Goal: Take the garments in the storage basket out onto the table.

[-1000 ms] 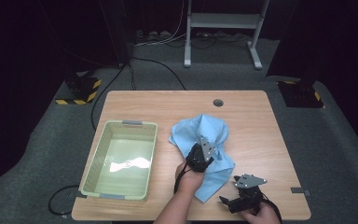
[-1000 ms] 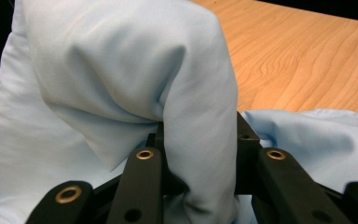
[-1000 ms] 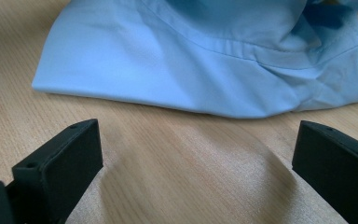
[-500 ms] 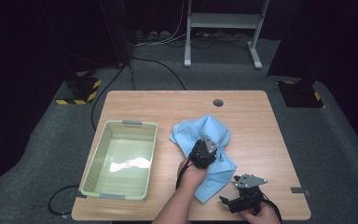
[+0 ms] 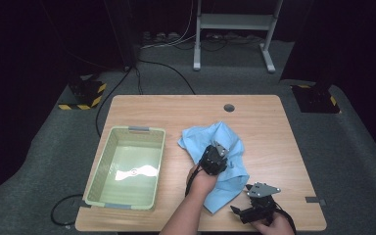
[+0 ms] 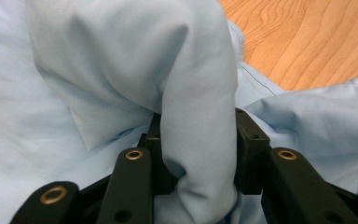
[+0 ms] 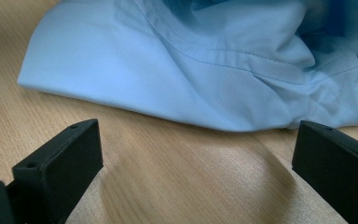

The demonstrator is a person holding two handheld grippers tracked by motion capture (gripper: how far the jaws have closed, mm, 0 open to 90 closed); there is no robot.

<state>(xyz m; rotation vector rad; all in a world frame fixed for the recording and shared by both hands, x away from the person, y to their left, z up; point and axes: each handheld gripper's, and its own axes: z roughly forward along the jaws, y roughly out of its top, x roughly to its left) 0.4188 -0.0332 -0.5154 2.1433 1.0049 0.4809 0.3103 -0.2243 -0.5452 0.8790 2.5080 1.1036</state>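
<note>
A: Where is the light blue cloth (image 5: 225, 161)?

B: It lies crumpled on the wooden surface (image 5: 269, 122), right of centre and near the person's edge, with the pale green basket (image 5: 108, 166) well apart on its left.

A: And the left gripper (image 5: 214, 157)?

B: It sits on top of the cloth in the high view. In the left gripper view a thick fold of the cloth (image 6: 200, 116) stands up between its jaws, which have just been opening a little. The fabric still fills the gap and touches the black pads on both sides, so the fold is pinched, though not tightly.

A: What about the right gripper (image 5: 247, 211)?

B: It rests low at the near right corner of the surface, just beside the cloth's near edge. Its jaws stand wide apart with nothing between them. In the right gripper view bare wood (image 7: 177, 177) lies between the two black jaws, and the cloth's hem (image 7: 168, 112) lies just beyond their tips, not touching them.

A: Anything inside the basket?

B: I can't tell; there is a bright glare on its floor.
</note>
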